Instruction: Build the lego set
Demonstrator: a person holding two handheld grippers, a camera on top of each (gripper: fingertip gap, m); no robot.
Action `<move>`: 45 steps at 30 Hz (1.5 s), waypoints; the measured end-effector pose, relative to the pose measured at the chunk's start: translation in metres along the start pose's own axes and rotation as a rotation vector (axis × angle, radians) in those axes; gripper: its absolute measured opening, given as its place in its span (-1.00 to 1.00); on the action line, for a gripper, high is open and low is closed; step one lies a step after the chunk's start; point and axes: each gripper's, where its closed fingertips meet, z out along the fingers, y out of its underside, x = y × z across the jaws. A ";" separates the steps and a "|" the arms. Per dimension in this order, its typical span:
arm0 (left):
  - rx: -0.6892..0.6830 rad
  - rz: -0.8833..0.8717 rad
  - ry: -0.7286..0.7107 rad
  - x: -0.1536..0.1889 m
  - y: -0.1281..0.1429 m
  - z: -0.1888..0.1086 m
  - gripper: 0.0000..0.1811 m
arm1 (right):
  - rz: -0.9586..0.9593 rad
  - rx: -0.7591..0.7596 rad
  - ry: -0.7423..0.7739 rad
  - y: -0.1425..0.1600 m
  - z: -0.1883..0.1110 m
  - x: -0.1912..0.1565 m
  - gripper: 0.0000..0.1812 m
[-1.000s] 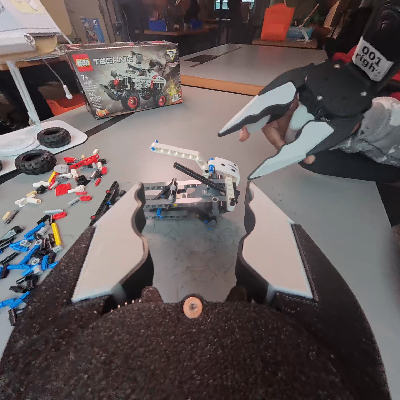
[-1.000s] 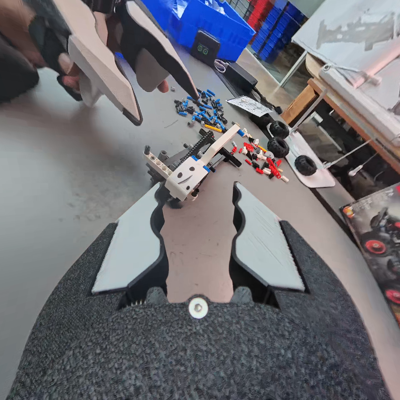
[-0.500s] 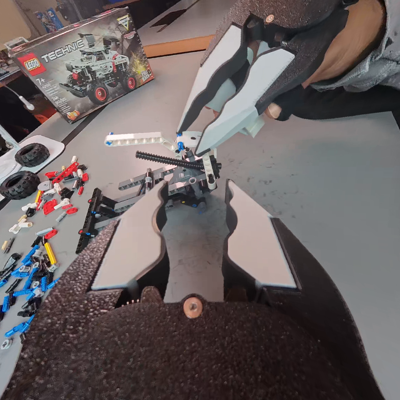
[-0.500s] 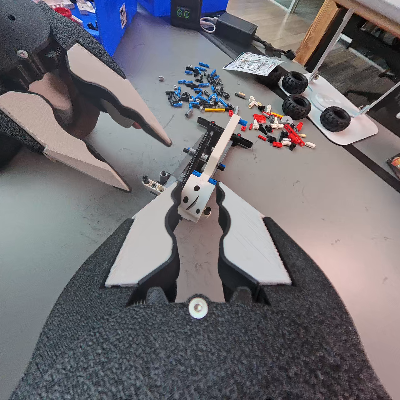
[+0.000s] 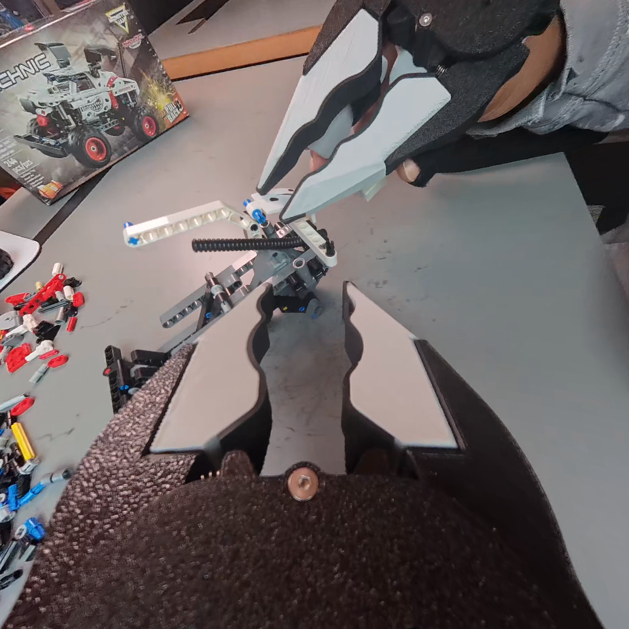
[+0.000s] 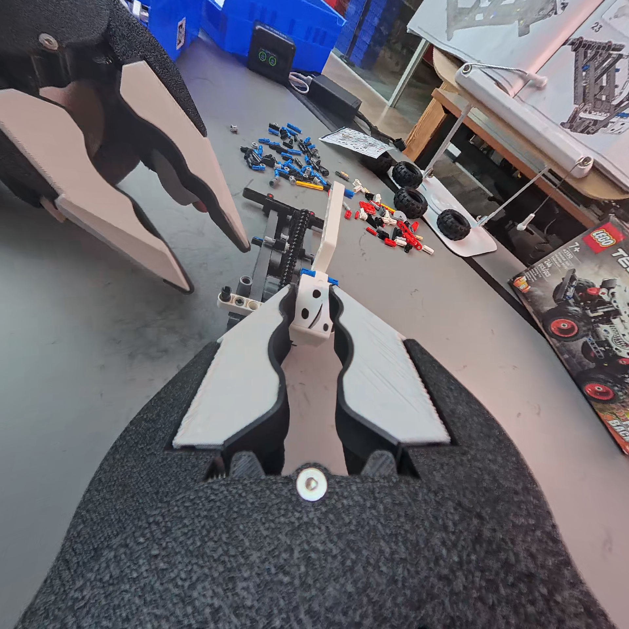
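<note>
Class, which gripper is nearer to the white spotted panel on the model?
Right. The right gripper has its jaws around the white spotted panel; the left gripper, open, hangs short of it beside the chassis.

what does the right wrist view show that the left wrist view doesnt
Only the right wrist view shows the blue bins, the propped instruction booklet, three black tyres on a white stand base and a folded paper sheet.

Only the left wrist view shows the person's sleeve behind the right tongs, and the model's black ribbed hose from the side.

Both show the half-built model, its spotted white panel pinched by the right tongs, the open left tongs, loose parts and the set box.
</note>
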 end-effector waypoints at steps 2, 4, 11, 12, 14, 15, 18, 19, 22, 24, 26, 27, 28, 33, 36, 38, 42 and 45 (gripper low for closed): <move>0.004 0.005 0.006 0.004 -0.002 0.001 -0.50 | 0.046 0.004 -0.029 -0.002 -0.002 0.001 -0.78; -0.003 0.015 0.002 0.007 -0.003 0.004 -0.50 | 0.096 0.014 -0.072 -0.005 -0.004 0.001 -0.71; -0.001 0.004 -0.050 0.009 -0.016 0.019 -0.56 | 0.169 -0.048 -0.165 0.006 -0.007 0.004 -0.48; -0.009 0.010 -0.063 0.008 -0.016 0.021 -0.61 | 0.172 -0.057 -0.171 0.008 -0.005 0.003 -0.49; -0.039 0.030 -0.094 0.003 -0.012 0.023 -0.70 | 0.187 -0.057 -0.182 0.009 -0.002 0.002 -0.60; -0.042 0.034 -0.095 0.003 -0.012 0.024 -0.70 | 0.193 -0.054 -0.191 0.009 -0.002 0.000 -0.69; -0.040 0.007 -0.085 0.003 -0.011 0.022 -0.71 | 0.199 -0.028 -0.189 0.008 -0.001 -0.001 -0.71; -0.040 -0.003 -0.084 0.002 -0.011 0.022 -0.72 | 0.193 -0.019 -0.184 0.008 -0.002 -0.001 -0.71; -0.038 -0.027 -0.084 0.001 -0.011 0.022 -0.72 | 0.146 0.004 -0.152 0.009 -0.005 -0.001 -0.71; -0.036 -0.036 -0.088 0.001 -0.011 0.023 -0.72 | 0.114 0.007 -0.131 0.009 -0.007 0.000 -0.71; -0.034 -0.036 -0.091 0.000 -0.010 0.023 -0.72 | 0.090 0.011 -0.111 0.010 -0.009 0.000 -0.70; -0.035 -0.038 -0.093 0.000 -0.010 0.023 -0.72 | 0.085 0.014 -0.105 0.010 -0.009 0.000 -0.70; -0.035 -0.039 -0.094 0.000 -0.010 0.022 -0.72 | 0.084 0.018 -0.103 0.010 -0.010 0.000 -0.70; -0.037 -0.036 -0.105 -0.002 -0.009 0.021 -0.72 | 0.096 0.026 -0.111 0.010 -0.010 -0.001 -0.70; -0.036 -0.038 -0.106 -0.003 -0.008 0.019 -0.72 | 0.093 0.032 -0.112 0.009 -0.009 -0.002 -0.70; -0.035 -0.036 -0.103 -0.003 -0.008 0.018 -0.72 | 0.093 0.033 -0.115 0.009 -0.009 -0.003 -0.70; -0.029 -0.041 -0.097 -0.005 -0.006 0.015 -0.72 | 0.091 0.043 -0.122 0.008 -0.009 -0.007 -0.69; -0.021 -0.049 -0.089 -0.006 -0.005 0.012 -0.72 | 0.096 0.051 -0.129 0.006 -0.008 -0.009 -0.69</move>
